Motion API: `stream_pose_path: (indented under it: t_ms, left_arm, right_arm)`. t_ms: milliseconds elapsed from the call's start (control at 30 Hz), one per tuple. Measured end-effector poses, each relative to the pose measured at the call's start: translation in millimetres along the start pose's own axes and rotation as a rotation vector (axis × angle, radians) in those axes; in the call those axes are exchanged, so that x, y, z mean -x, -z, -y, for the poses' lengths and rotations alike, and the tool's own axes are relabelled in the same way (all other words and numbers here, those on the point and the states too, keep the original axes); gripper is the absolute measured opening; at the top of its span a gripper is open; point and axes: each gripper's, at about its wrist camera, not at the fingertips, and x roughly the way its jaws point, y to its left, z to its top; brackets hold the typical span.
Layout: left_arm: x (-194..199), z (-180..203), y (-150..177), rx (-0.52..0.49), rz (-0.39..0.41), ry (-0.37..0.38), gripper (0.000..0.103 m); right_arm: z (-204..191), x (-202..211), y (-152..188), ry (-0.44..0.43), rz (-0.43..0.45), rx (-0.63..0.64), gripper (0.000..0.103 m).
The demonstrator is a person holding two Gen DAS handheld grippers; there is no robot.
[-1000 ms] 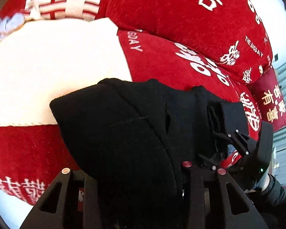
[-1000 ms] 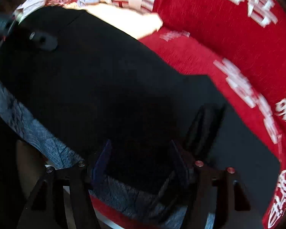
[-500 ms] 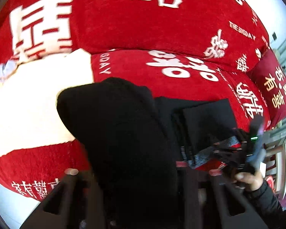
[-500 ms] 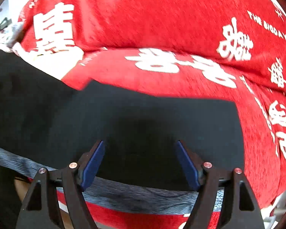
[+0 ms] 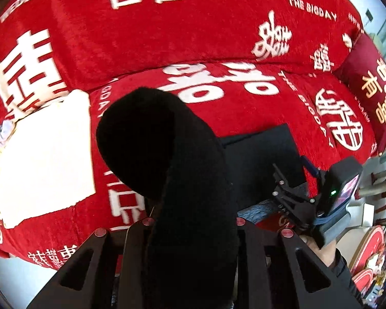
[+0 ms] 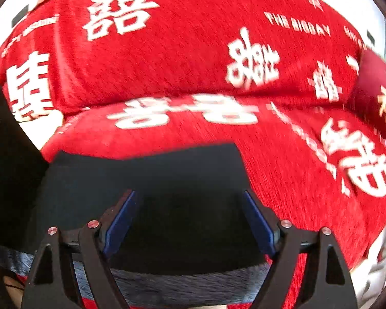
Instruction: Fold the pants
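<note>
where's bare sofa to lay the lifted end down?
Free: red seat cover between the flat black pants and the backrest, also right toward the red cushion. Crowded: white cloth on the left; right gripper at the near edge.

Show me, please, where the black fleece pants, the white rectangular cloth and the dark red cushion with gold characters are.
black fleece pants (image 5: 167, 170): left wrist view, on the raised bunched fold.
white rectangular cloth (image 5: 46, 159): left wrist view, on its middle.
dark red cushion with gold characters (image 5: 373, 87): left wrist view, on its front face.
</note>
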Motion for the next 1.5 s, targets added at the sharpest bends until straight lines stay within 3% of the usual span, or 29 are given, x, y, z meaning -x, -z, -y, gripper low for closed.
stream_pose_path:
  t_ms: [67,100,167,300,433,533,633,700,733,800,833,933,1033,1133,1233,1300,1367,1400,1500]
  left_arm:
    - [-8.8,19.3,-8.5,-0.022,-0.019,-0.013,0.025]
    - [-15.6,29.4,-12.6,-0.032,-0.034,-0.021,0.025]
    - [-30.8,50.9,-20.3,-0.058,-0.064,-0.038,0.025]
    - [-67.6,91.7,-32.7,-0.092,-0.124,-0.072,0.025]
    - [-104.5,128.5,-44.5,-0.111,-0.185,-0.115,0.025]
    - [-123.3,144.9,-53.8,-0.107,-0.208,-0.143,0.025]
    - [-148.0,151.8,-59.6,-0.104,-0.246,-0.186,0.026]
    - [-158.1,151.8,-59.5,-0.103,-0.261,-0.182,0.033]
    - [-159.2,151.8,-60.1,-0.101,-0.261,-0.169,0.048]
    - [-151.3,152.5,-61.9,-0.086,-0.254,-0.065,0.069]
    - [-143.2,153.1,-63.3,-0.082,-0.24,-0.017,0.069]
    - [-122.4,159.0,-65.2,-0.121,-0.208,0.024,0.069]
    - [-100.1,149.3,-59.5,-0.136,-0.16,0.1,0.069]
    - [-79.7,118.0,-43.2,-0.083,-0.131,0.174,0.069]
    - [-69.0,79.6,-29.3,-0.023,-0.089,0.156,0.069]
    - [-63.5,50.2,-20.0,0.046,-0.076,0.193,0.069]
    - [-61.9,22.6,-13.6,0.109,-0.054,0.216,0.069]
    - [-64.2,11.3,-10.8,0.126,-0.044,0.205,0.069]
    - [-80.4,-20.3,4.6,0.183,-0.053,0.101,0.069]
  right_arm:
    - [5.8,-6.3,11.1,0.042,-0.038,0.018,0.086]
    - [10.8,-9.8,12.5,0.016,-0.056,0.002,0.086]
    - [23.1,-7.9,11.1,-0.027,-0.06,-0.063,0.087]
    - [56.6,8.2,5.7,0.019,-0.013,-0.159,0.087]
    - [100.5,9.3,8.3,0.022,-0.04,-0.279,0.088]
    - [122.8,-0.3,14.3,0.066,-0.083,-0.327,0.088]
    - [138.1,-8.1,19.7,0.019,-0.117,-0.393,0.088]
    - [140.4,-6.1,19.1,-0.002,-0.108,-0.387,0.088]
    - [140.5,-3.6,18.8,-0.001,-0.101,-0.366,0.088]
    - [141.5,1.7,18.8,-0.048,-0.079,-0.319,0.088]
    - [143.4,6.1,20.1,-0.092,-0.066,-0.302,0.088]
    - [149.7,21.9,24.3,-0.273,-0.019,-0.275,0.088]
    - [149.3,33.9,25.7,-0.482,0.008,-0.246,0.088]
    - [146.8,37.7,24.5,-0.575,-0.007,-0.245,0.088]
    - [146.3,43.0,21.6,-0.653,-0.008,-0.271,0.088]
    - [145.7,49.5,19.2,-0.701,0.006,-0.309,0.09]
    - [137.2,54.7,13.0,-0.695,0.018,-0.291,0.096]
    - [127.7,54.5,9.6,-0.65,0.005,-0.249,0.1]
    - [99.9,45.1,4.3,-0.541,-0.074,-0.14,0.1]
